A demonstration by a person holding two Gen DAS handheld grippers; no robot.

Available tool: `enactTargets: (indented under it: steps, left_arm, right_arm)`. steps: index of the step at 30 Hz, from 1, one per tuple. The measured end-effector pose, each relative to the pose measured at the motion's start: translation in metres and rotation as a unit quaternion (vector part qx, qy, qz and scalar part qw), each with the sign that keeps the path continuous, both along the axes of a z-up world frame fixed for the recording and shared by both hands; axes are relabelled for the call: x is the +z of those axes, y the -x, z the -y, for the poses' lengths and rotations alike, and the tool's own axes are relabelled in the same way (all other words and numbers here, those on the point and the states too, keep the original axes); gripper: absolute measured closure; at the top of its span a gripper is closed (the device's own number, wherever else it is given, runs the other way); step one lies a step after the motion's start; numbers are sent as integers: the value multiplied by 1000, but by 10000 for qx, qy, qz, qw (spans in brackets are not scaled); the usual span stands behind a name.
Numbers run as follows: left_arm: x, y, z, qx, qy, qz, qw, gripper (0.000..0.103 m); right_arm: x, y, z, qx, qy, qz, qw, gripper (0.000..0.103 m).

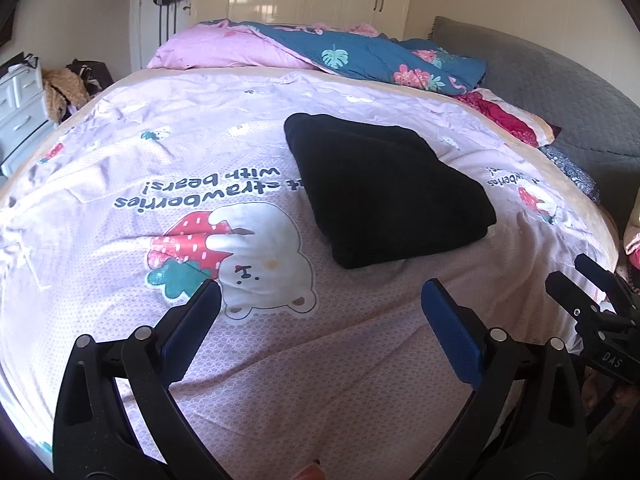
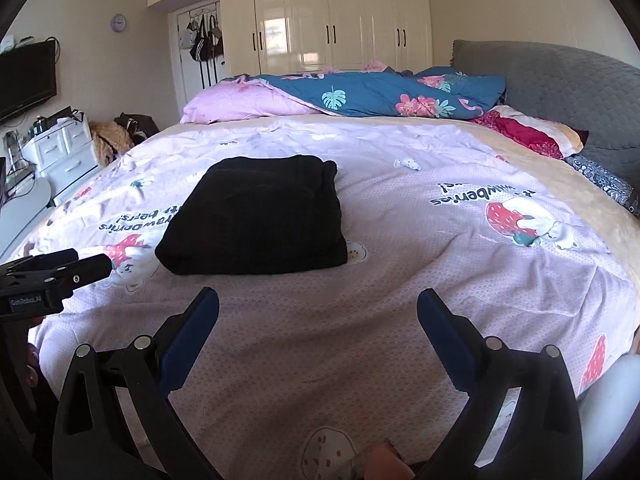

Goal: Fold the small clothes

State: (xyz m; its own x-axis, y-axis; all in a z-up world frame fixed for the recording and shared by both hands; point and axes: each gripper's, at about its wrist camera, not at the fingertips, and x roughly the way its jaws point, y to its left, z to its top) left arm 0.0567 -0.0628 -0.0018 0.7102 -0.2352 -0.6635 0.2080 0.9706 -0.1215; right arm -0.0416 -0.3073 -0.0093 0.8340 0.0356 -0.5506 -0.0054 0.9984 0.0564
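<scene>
Both your grippers, left (image 1: pixel 320 300) and right (image 2: pixel 318 308), are hanging open and empty, facing the folded black garment (image 1: pixel 384 192) lying ahead, between them.

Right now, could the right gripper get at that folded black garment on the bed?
Probably yes. The right gripper is open and empty, and only bare pink bedsheet lies between it and the folded black garment, ahead and slightly left. The left gripper sits off to the side, not across the path.
</scene>
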Motion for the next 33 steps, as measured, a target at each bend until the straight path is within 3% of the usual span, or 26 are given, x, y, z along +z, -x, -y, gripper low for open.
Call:
enactTargets:
  steps: [33]
  left_arm:
    - [0, 0, -3, 165, -126, -56, 9998, 9]
  right_arm:
    - [-4, -2, 4, -118, -16, -120, 9999, 4]
